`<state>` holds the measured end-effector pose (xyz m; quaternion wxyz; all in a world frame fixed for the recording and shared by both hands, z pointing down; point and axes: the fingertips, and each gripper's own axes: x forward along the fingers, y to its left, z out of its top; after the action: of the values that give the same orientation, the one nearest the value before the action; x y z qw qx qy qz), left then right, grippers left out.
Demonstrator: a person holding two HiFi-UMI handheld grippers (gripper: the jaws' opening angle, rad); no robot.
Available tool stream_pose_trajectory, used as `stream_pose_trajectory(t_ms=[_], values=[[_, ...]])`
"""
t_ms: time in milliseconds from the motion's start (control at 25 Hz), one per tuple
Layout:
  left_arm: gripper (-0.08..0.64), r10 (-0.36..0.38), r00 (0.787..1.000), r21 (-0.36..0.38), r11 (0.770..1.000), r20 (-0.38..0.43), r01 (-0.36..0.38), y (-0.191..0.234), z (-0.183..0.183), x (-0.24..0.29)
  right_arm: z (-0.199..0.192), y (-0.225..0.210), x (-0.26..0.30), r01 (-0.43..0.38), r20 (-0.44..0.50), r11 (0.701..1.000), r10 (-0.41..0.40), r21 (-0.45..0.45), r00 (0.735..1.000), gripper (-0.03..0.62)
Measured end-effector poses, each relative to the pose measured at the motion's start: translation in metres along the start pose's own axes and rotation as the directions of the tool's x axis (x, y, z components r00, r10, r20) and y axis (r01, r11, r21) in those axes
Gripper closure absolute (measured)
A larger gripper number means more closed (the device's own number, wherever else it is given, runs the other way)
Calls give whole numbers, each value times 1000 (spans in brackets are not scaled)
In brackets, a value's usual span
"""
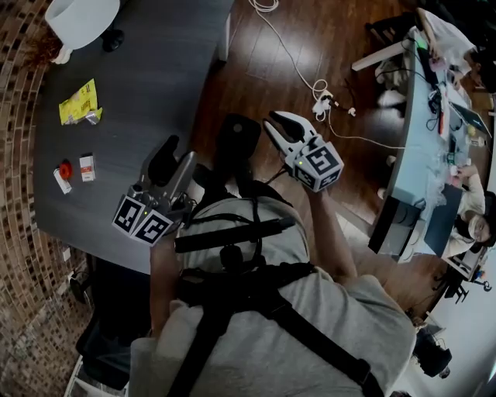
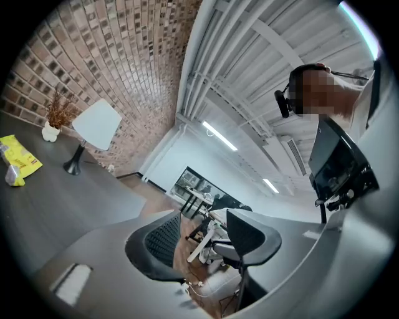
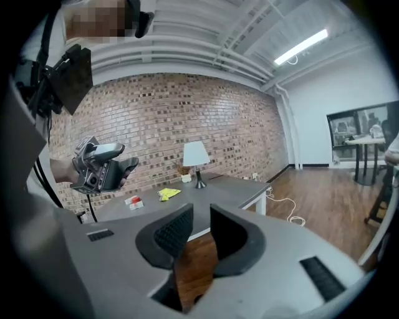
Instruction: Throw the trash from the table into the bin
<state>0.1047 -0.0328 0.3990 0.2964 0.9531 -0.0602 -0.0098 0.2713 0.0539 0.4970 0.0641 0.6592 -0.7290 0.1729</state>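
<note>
The left gripper (image 2: 204, 232) had its jaws apart and empty; the right gripper (image 3: 201, 229) had its jaws only a little apart, also empty. The yellow wrapper (image 1: 79, 103) and, it seemed, two small red-and-white scraps (image 1: 76, 168) lay on the dark table (image 1: 155, 70)

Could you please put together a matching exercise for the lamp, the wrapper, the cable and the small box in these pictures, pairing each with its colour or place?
Things:
1. lamp
2. wrapper
3. cable
4. small box

Descriptions:
A. white, lying on the wooden floor
B. yellow, on the table between the lamp and the small box
C. red and white, near the table edge by the brick wall
D. white shade, standing at one end of the table

Pairs: 1-D, 2-B, 3-A, 4-C
</note>
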Motion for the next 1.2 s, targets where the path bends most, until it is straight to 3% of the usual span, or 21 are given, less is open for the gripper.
stream_pose_trajectory(t_ms=[880,1200], values=[[337,-4,1000,31,1000,7,4,-8,8,0,47,6,-8,-4,115,996,15,-94,993,518],[337,32,999,43,999,18,-33,-14,7,-10,53,15,-13,-53,157,994,67,-95,985,520]])
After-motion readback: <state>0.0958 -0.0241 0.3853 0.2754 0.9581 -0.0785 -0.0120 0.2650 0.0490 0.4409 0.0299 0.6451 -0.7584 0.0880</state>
